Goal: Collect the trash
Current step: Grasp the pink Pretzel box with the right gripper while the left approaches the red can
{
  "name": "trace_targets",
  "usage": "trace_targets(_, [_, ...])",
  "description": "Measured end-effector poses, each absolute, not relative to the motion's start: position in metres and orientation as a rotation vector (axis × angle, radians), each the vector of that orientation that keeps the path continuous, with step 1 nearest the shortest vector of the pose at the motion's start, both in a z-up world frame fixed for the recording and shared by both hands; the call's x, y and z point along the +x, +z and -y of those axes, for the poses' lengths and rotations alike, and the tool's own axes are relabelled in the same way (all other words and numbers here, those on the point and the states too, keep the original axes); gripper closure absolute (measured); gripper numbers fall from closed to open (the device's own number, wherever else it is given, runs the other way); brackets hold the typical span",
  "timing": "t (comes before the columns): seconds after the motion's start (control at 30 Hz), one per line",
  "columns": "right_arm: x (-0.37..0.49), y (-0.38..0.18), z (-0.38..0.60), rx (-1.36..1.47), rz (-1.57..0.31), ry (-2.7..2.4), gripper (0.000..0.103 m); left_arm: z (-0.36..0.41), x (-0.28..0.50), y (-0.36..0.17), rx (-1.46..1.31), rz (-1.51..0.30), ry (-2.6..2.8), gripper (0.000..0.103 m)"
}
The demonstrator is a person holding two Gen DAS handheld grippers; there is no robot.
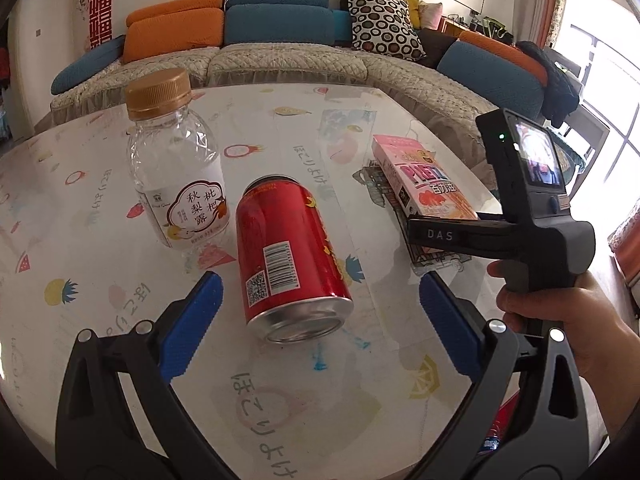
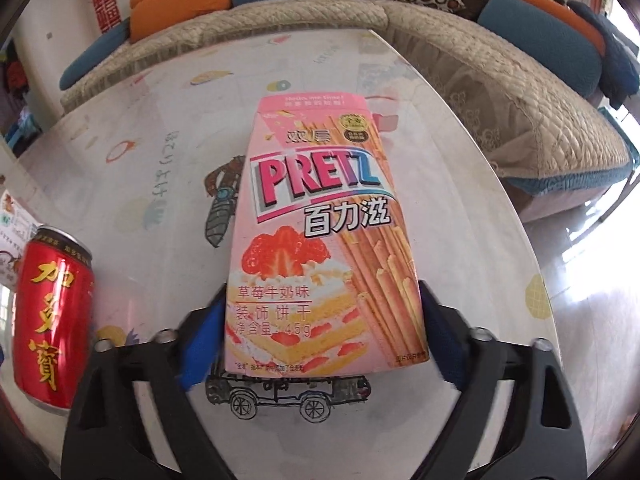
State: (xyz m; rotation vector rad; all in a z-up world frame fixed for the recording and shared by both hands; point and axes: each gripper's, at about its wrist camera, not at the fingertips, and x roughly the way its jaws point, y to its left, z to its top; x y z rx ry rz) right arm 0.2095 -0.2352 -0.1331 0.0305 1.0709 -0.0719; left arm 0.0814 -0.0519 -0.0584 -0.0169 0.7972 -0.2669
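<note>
Three pieces of trash sit on my table (image 1: pixel 304 128). My left gripper (image 1: pixel 318 312) stands wide open around the red can (image 1: pixel 288 256), which lies on its side, long axis running away from me, base nearest. My right gripper (image 2: pixel 324 320) straddles the pink Pretz box (image 2: pixel 320 232), lying flat and pointing away; whether its pads press it I cannot tell. Beside the can, the capped clear bottle (image 1: pixel 176 164) stands upright and looks empty.
</note>
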Motion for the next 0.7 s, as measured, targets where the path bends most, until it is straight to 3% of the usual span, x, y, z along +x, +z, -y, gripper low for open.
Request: trace_targets(0.7, [0.184,-0.106,0.245,0.026,-1.023,0.017,0.02,0.063,0.106,-0.082,0.031,-0.844,-0.164,0.011])
